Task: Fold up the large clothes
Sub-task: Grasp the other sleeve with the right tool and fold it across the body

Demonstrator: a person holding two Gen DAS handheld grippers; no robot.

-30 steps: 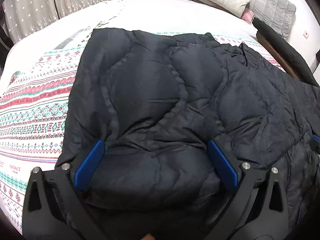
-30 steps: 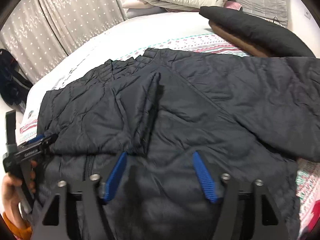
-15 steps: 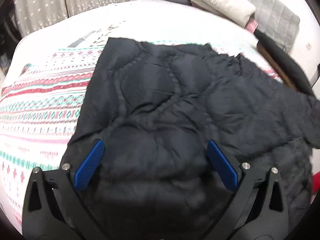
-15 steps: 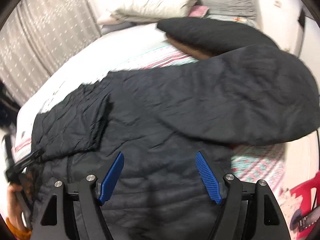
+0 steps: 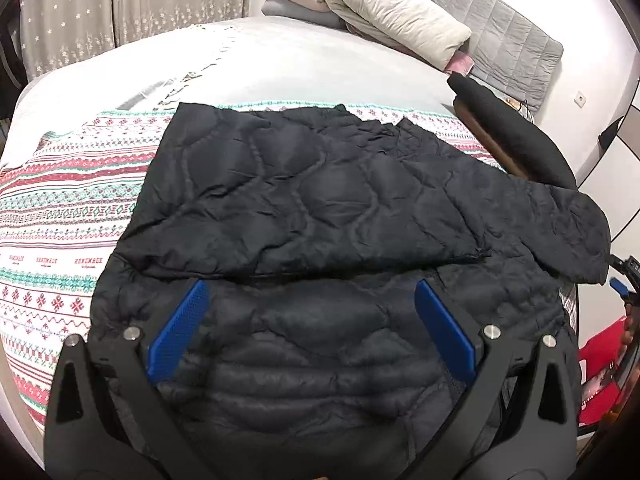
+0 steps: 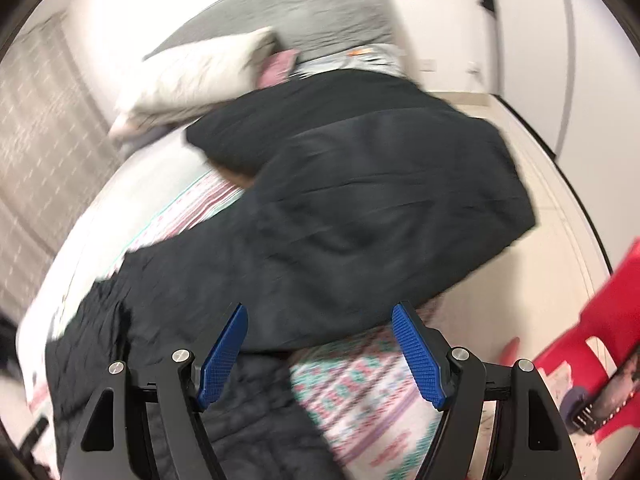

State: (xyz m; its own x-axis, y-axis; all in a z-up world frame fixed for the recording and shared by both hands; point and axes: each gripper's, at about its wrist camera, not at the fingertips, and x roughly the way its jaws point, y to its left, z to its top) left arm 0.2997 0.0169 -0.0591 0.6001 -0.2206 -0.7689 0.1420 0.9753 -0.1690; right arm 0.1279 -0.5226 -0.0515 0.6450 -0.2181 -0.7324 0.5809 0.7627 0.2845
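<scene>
Jacket (image 5: 320, 216) lies flat on the bed (image 5: 60, 216), one sleeve already folded across its chest, the other (image 6: 360, 208) stretching out over the bed's far edge. Its long axis runs from us toward the pillow (image 5: 392, 12), collar end away, as far as we can judge. We hold both claws, left gripper (image 5: 310, 328) and right gripper (image 6: 320, 350), spread wide and pinching nothing. Our worry: that overhanging sleeve may drag the slick quilted fabric off, or the folded sleeve may slide open when we lift the hem.
</scene>
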